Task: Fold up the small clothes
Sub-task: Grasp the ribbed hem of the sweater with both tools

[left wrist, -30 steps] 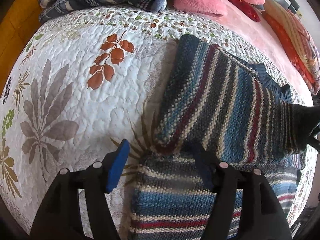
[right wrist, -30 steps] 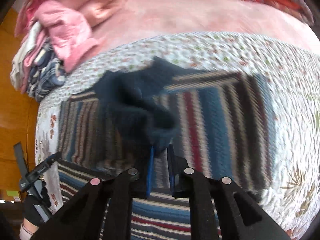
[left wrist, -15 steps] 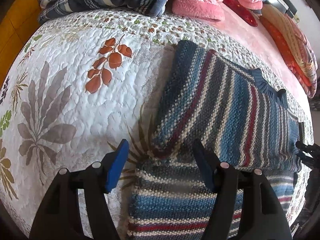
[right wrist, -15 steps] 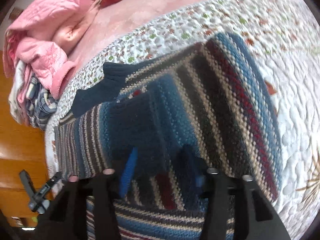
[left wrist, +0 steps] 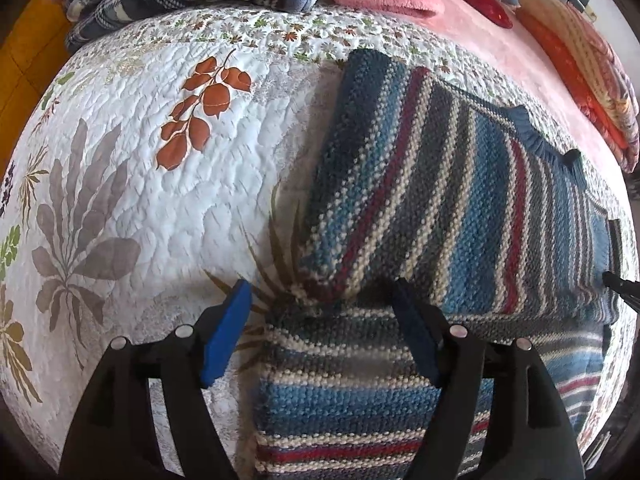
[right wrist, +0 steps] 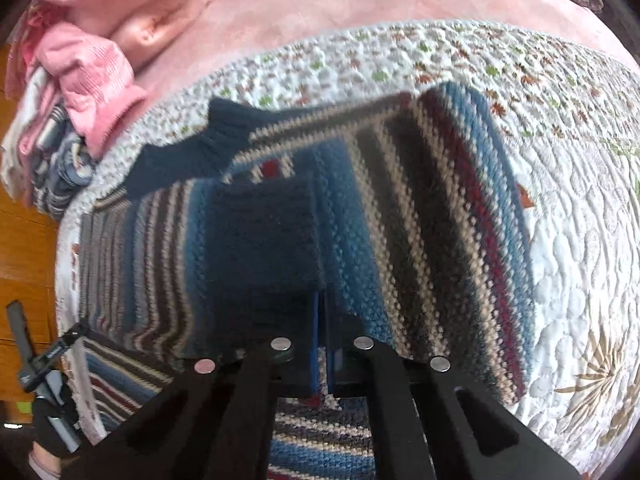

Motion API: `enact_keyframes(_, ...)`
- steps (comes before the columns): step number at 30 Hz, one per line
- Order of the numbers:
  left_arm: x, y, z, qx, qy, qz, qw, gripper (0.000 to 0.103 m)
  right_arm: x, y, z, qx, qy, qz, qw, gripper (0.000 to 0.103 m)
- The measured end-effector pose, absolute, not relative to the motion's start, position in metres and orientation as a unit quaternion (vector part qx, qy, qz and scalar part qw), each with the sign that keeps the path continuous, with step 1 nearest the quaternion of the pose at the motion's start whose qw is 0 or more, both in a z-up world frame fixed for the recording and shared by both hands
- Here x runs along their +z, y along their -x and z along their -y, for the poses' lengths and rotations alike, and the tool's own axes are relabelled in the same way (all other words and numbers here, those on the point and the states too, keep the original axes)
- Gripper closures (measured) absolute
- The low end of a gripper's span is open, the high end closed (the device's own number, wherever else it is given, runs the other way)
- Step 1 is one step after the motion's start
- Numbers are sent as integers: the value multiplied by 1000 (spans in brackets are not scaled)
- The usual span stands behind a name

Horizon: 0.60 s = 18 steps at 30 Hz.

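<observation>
Your blue, cream and dark-red striped knitted sweater lies flat on the white quilted bedspread with leaf prints, filling the centre and right of the left wrist view; one part with stripes running across already lies over the lower edge, at the bottom centre of that frame. You are in the middle of the fold, with sleeves or sides being brought inward.

Your left gripper stands wide, its blue pads either side of the corner where the two striped layers meet at lower centre, holding nothing. Your right gripper has its pads drawn almost together at the bottom centre of its frame, right at a dark navy patch of the knit; the view is blurred there, so whether any wool sits between them I cannot tell.

The dark navy ribbed collar shows at the upper left of the right wrist view, beyond it the heap of pink clothes.

Next, I judge you need the left jaws closed on that corner and both edges carried over together, kept level so the stripes line up
</observation>
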<state>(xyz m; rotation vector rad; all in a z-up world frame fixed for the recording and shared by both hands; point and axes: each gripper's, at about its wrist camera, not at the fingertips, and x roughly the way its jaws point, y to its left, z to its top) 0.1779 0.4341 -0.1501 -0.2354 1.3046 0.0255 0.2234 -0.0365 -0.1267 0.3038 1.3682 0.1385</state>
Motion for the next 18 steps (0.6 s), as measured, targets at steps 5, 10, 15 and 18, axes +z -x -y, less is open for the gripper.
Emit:
enact_keyframes(5, -137, -169, -434, 4, 107, -610, 785, 31, -110, -212, 35, 60, -126, -626, 767, 86)
enact_keyframes(10, -104, -139, -430, -31, 92, -615, 783, 23, -68, -169, 46, 89, -127, -613, 775, 71)
enact_keyframes(15, -91, -81, -420, -52, 112, -645, 754, 22, -36, -106, 53, 107, -129, -612, 773, 56)
enact_keyframes(18, -90, -34, -417, -65, 117, -666, 733, 22, -33, -65, 55, 104, -110, -623, 767, 46)
